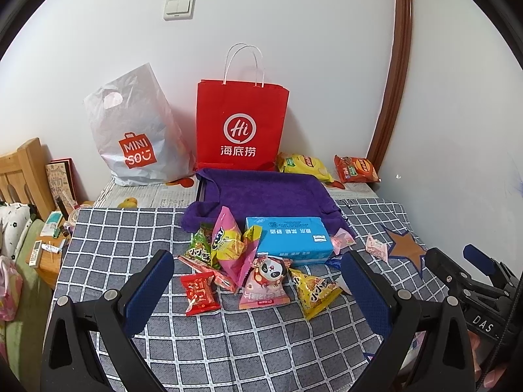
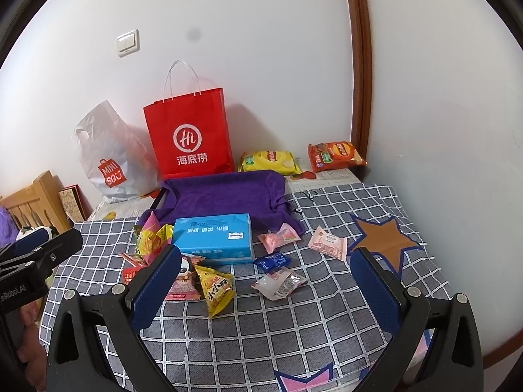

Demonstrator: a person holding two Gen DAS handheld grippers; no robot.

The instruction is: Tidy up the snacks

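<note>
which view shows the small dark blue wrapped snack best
The right wrist view. There the small dark blue wrapped snack lies whole and in the open on the grey checked cloth, in front of the light blue box. In the left wrist view only a sliver shows, cut off by the left tool's finger.

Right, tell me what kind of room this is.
Probably a bedroom: a wooden bed frame beside the table, a light switch on the wall, snacks and a red paper bag on top.

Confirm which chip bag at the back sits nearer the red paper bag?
The yellow chip bag; it lies beside the red paper bag, while the orange chip bag sits by the corner.
</note>
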